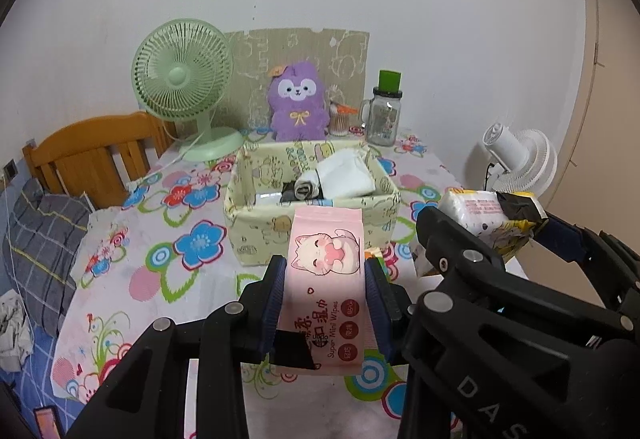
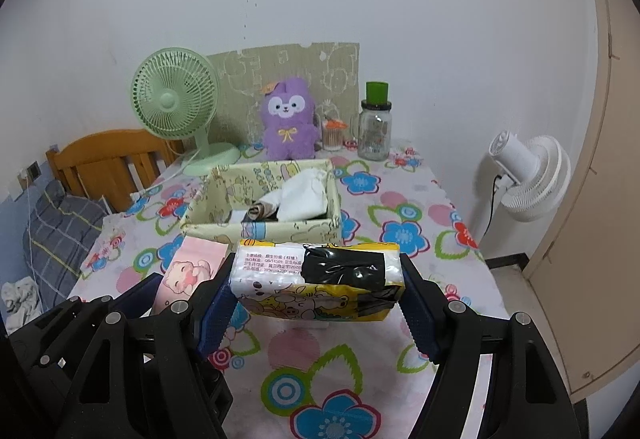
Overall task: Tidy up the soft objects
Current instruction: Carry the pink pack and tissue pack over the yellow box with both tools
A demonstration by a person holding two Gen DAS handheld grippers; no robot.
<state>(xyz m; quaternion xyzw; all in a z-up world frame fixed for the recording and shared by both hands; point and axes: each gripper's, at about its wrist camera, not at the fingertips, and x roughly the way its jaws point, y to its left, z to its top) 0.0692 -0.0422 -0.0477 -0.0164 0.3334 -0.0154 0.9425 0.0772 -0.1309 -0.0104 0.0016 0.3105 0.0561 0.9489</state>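
Observation:
My left gripper [image 1: 326, 271] is shut on a pink pack of mini wipes [image 1: 326, 279] and holds it above the table, just in front of the pale yellow storage box [image 1: 312, 235]. My right gripper [image 2: 318, 279] is shut on a yellow-and-white tissue pack [image 2: 320, 279] with black tape, also in front of the box [image 2: 260, 227]. The tissue pack shows at the right of the left wrist view [image 1: 484, 215]; the pink pack shows at the left of the right wrist view [image 2: 192, 271]. The box holds white cloth [image 1: 344, 175] and a dark rolled item [image 1: 306, 189].
At the back of the flowered table [image 2: 380, 207] stand a green fan [image 1: 184, 87], a purple plush toy [image 1: 298, 103], a cotton swab cup [image 1: 339, 121] and a glass jar with green lid [image 1: 384, 111]. A white fan [image 2: 528, 175] stands right; a wooden headboard [image 1: 92, 159] left.

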